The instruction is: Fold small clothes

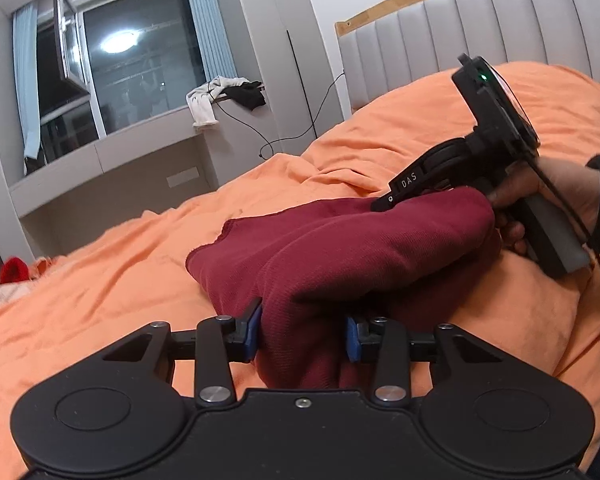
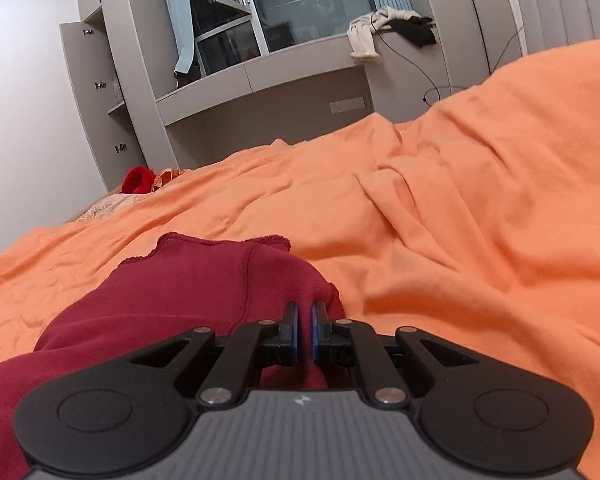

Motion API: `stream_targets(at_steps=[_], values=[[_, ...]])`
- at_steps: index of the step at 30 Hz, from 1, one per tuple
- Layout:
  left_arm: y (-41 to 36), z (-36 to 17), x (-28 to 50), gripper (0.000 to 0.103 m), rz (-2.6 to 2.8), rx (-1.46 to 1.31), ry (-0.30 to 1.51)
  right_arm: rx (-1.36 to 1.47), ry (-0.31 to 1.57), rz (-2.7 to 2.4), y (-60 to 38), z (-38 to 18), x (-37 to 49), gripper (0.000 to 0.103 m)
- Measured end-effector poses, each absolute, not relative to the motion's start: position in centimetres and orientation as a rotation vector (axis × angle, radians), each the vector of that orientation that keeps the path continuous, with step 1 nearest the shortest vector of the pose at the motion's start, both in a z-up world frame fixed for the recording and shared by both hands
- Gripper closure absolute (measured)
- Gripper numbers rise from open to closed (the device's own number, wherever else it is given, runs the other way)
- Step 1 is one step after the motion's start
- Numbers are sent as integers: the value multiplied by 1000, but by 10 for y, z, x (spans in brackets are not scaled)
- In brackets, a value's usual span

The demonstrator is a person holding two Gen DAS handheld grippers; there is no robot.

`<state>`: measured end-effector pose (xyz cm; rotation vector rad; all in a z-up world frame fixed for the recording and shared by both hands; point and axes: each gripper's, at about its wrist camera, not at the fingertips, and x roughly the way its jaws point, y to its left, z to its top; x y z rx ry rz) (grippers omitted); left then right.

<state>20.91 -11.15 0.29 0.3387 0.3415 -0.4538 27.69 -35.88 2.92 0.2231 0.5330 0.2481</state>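
A dark red garment (image 1: 360,248) lies bunched on the orange bed cover (image 1: 100,280). In the left wrist view my left gripper (image 1: 304,320) is shut on a thick fold of its near end, the blue pads pressing the cloth from both sides. My right gripper (image 1: 382,203), held by a hand (image 1: 556,188), sits on the garment's far right end. In the right wrist view the right gripper (image 2: 305,312) is shut on a thin ridge of the dark red garment (image 2: 188,288), whose frilled hem lies ahead on the cover.
A padded grey headboard (image 1: 480,20) stands at the right. A small red item (image 2: 138,180) lies at the bed's far edge. White and black clothes (image 1: 220,96) hang over the window ledge, a cable (image 1: 284,136) trails below. Grey cabinets (image 2: 96,92) line the wall.
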Motion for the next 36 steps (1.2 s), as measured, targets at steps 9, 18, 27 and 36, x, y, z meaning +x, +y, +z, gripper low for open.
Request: stream_targets(at_steps=[9, 18, 27, 36], values=[[-104, 3, 214, 60, -476, 251, 369, 207, 483, 238, -362, 39, 271, 96], [-101, 5, 217, 60, -478, 230, 385, 257, 451, 345, -374, 52, 247, 39], [-98, 4, 221, 60, -482, 221, 382, 35, 397, 542, -352, 82, 181, 8], [-95, 5, 223, 60, -486, 192, 387, -163, 413, 531, -335, 58, 150, 5]])
